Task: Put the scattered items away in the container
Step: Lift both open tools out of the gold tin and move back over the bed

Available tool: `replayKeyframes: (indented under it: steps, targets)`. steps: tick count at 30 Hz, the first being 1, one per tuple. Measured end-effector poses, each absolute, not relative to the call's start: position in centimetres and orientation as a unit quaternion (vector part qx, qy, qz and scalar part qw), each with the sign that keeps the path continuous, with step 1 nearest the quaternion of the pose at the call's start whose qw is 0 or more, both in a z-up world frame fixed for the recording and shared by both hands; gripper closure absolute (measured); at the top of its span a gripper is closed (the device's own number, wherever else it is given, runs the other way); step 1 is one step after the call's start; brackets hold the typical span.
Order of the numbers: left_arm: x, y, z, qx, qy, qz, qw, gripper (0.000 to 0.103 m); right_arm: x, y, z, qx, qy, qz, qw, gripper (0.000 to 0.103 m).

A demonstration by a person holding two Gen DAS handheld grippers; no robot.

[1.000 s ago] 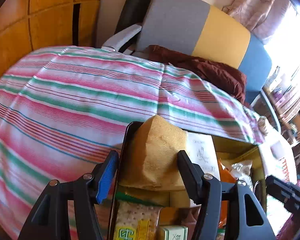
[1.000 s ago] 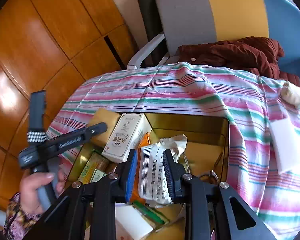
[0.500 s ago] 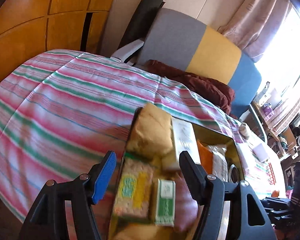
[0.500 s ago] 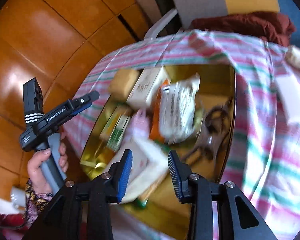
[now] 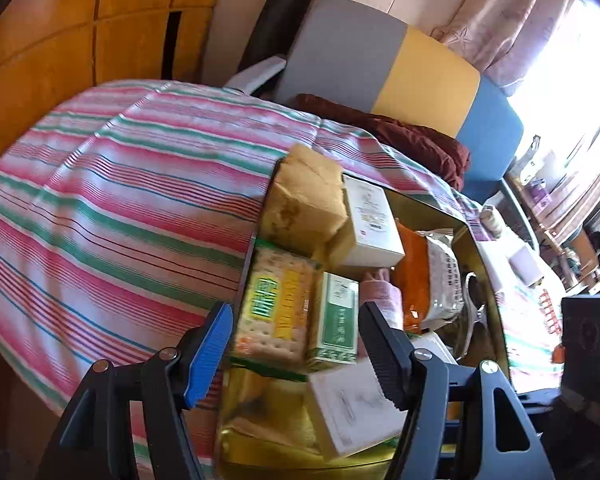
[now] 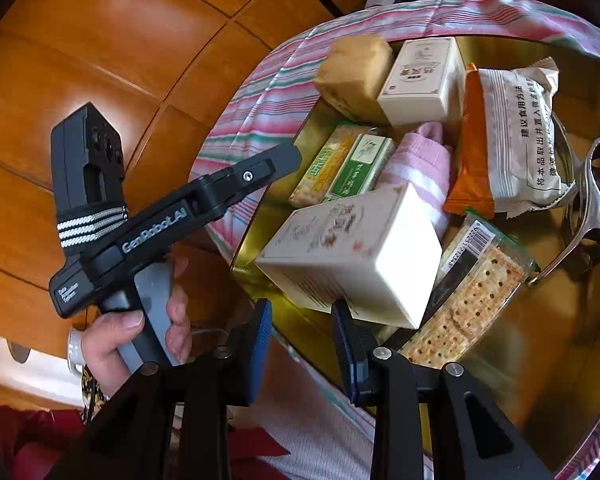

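Note:
A gold metal tin (image 5: 466,227) (image 6: 540,46) sits on the striped tablecloth and holds many items: a yellow sponge (image 5: 306,204) (image 6: 356,74), white boxes (image 5: 372,224) (image 6: 352,252), cracker packs (image 5: 278,308) (image 6: 472,308), a green box (image 5: 336,324) (image 6: 360,168), a pink sock (image 6: 416,160), snack packets (image 6: 516,136) and metal tongs (image 6: 596,204). My left gripper (image 5: 296,344) is open and empty above the tin's near left end. It also shows in the right wrist view (image 6: 276,164). My right gripper (image 6: 302,344) is open and empty at the tin's near edge.
The striped tablecloth (image 5: 120,220) covers the table left of the tin. A grey, yellow and blue chair (image 5: 380,60) with a dark red cloth (image 5: 412,140) stands behind. White items (image 5: 520,264) lie on the cloth right of the tin. Wood panelling (image 6: 100,40) is at left.
Both grippers have pulled back and up from the tin. The right gripper let go of the white snack packet, which now lies in the tin. The left gripper left the sponge.

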State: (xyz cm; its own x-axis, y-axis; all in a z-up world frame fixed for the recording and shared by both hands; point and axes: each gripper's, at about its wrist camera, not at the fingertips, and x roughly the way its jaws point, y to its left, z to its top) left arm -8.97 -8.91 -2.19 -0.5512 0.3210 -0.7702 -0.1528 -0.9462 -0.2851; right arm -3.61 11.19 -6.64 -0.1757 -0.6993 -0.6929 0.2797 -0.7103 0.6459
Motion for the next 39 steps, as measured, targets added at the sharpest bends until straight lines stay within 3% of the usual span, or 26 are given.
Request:
replayKeyframes:
  steps: [5, 9, 17, 18, 22, 25, 28, 32, 37, 39]
  targets:
    - [-8.5, -10.0, -1.9, -0.447, -0.094, 0.882, 0.116, 0.036, -3.7, 15.5, -3.8, 0.493, -0.219, -0.788, 0.297, 0.070]
    - [-8.5, -10.4, -2.0, -0.450, -0.105, 0.879, 0.116, 0.036, -4.2, 16.0, -5.4, 0.521, -0.199, -0.793, 0.247, 0.070]
    - [-8.3, -10.3, -1.9, -0.442, -0.108, 0.885, 0.097, 0.036, -4.7, 8.9, -8.3, 0.572, -0.144, -0.745, 0.311, 0.071]
    - [-8.3, -10.2, -2.0, -0.444, -0.105, 0.885, 0.093, 0.036, -5.0, 8.2, -8.5, 0.574, -0.132, -0.746, 0.311, 0.067]
    - [-8.0, -9.5, -2.1, -0.446, -0.109, 0.882, 0.104, 0.036, -4.6, 9.1, -8.1, 0.555, -0.134, -0.761, 0.308, 0.065]
    - [-7.7, -7.8, -2.0, -0.447, -0.095, 0.881, 0.120, 0.036, -3.9, 12.3, -6.9, 0.529, -0.183, -0.773, 0.299, 0.065]
    - [-7.7, -5.2, -2.4, -0.456, -0.076, 0.874, 0.149, 0.036, -3.0, 16.3, -6.1, 0.513, -0.178, -0.809, 0.225, 0.065]
    - [-8.0, -1.6, -3.3, -0.467, -0.025, 0.869, 0.164, 0.036, -2.9, 17.8, -6.7, 0.529, -0.128, -0.824, 0.158, 0.066]
    - [-8.7, -0.3, -4.8, -0.492, 0.018, 0.861, 0.126, 0.036, -3.2, 15.3, -7.2, 0.534, -0.048, -0.830, 0.157, 0.070]
    - [-8.6, -0.6, -4.7, -0.491, 0.024, 0.863, 0.119, 0.036, -3.6, 15.4, -6.9, 0.528, -0.057, -0.829, 0.175, 0.070]
